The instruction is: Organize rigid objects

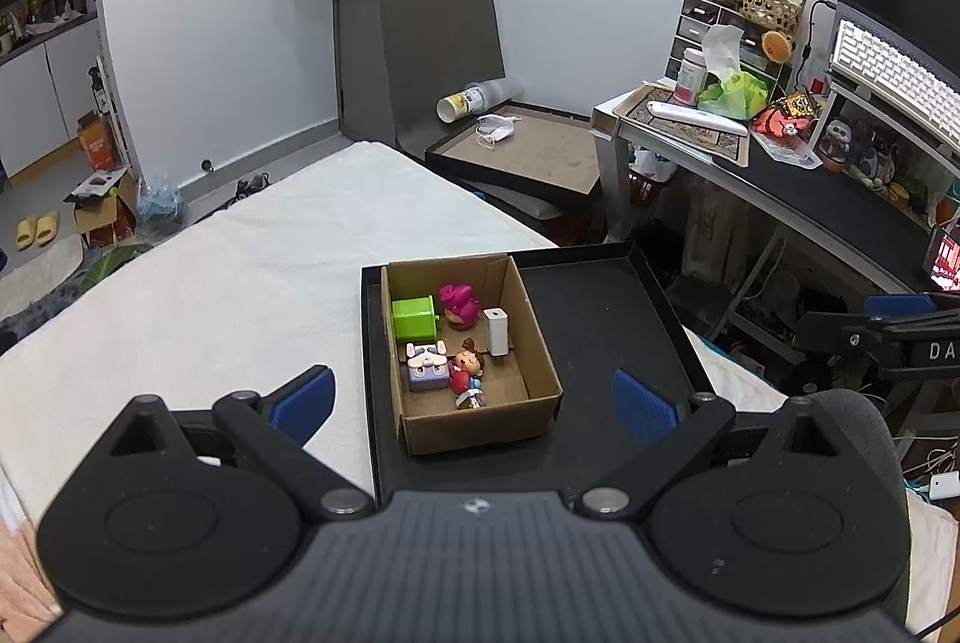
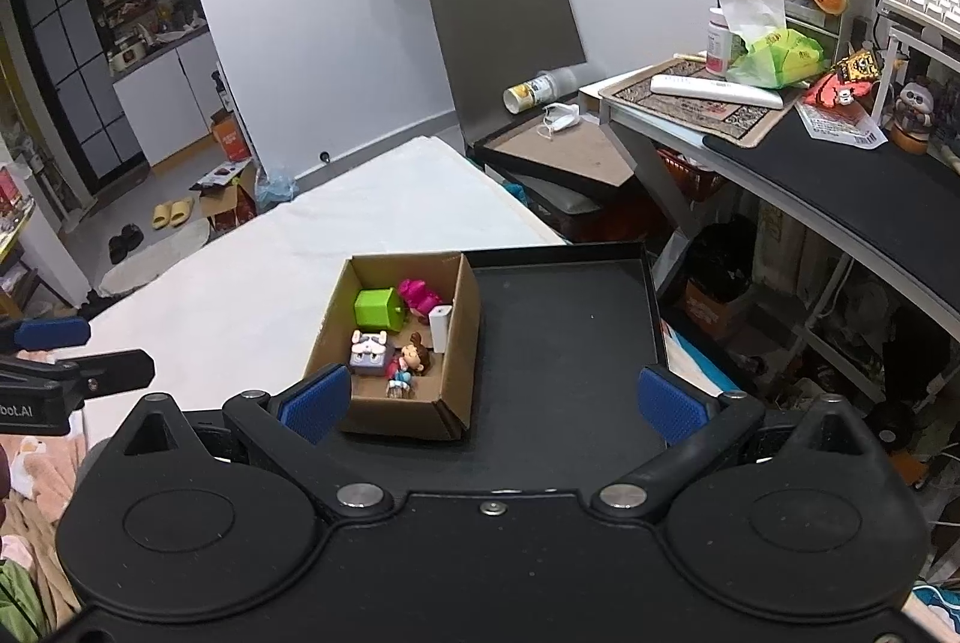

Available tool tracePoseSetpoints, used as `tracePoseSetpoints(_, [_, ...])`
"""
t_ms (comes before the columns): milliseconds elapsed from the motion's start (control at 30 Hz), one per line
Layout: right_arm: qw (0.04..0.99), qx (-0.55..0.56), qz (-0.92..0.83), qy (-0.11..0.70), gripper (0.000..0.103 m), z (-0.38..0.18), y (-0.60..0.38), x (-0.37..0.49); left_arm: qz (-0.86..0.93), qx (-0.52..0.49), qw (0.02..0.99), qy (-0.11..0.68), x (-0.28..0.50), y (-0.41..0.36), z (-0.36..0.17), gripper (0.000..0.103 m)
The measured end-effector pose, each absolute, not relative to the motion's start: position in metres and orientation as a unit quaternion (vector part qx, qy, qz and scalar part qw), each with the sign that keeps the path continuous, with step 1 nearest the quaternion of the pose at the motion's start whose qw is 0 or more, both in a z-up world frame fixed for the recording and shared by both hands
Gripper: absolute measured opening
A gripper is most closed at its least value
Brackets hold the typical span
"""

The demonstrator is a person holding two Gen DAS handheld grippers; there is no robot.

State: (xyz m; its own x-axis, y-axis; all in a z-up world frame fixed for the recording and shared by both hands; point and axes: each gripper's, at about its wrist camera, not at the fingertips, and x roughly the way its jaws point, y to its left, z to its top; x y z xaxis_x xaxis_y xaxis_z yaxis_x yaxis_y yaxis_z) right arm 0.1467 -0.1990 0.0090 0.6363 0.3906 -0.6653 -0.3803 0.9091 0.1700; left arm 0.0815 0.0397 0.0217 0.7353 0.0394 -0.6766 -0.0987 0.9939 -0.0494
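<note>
Evidently both claws are spread wide and hold nothing. The left claw (image 1: 474,403) hangs above the near wall of the cardboard box (image 1: 480,430), its blue pads (image 1: 303,397) standing one to each side of it; the right claw (image 2: 495,397) hangs above the bare half of the black tray (image 2: 558,343), with the box just off its left pad.

The task's things lie straight ahead of and below the left claw, all inside the box, which stands on the left part of the tray. At the far end sit a green cube-shaped toy (image 1: 413,316) and a magenta figurine (image 1: 459,306); against the right wall a white rectangular block (image 1: 497,331) stands upright; nearer lie a lilac rabbit-faced toy (image 1: 426,366) and a brown-haired doll figure (image 1: 467,372), the doll on its back with its long axis running roughly toward the claw. The tray rests on a white-covered bed (image 1: 240,271).

Judging from how things lie, the box already holds every toy in view and none shows on the open tray, so the sorting looks close to finished. Should any piece need shifting, the left claw is nearer; the right one would have to swing left across the box's right wall.
</note>
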Motion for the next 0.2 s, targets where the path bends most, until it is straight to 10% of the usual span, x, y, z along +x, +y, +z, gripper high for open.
tracePoseSetpoints(200, [0.899,0.01,0.227,0.375,0.103,0.0096,-0.1968,0.1464,0.034,-0.038,0.933,0.355,0.0772,0.0391,0.0233,0.098])
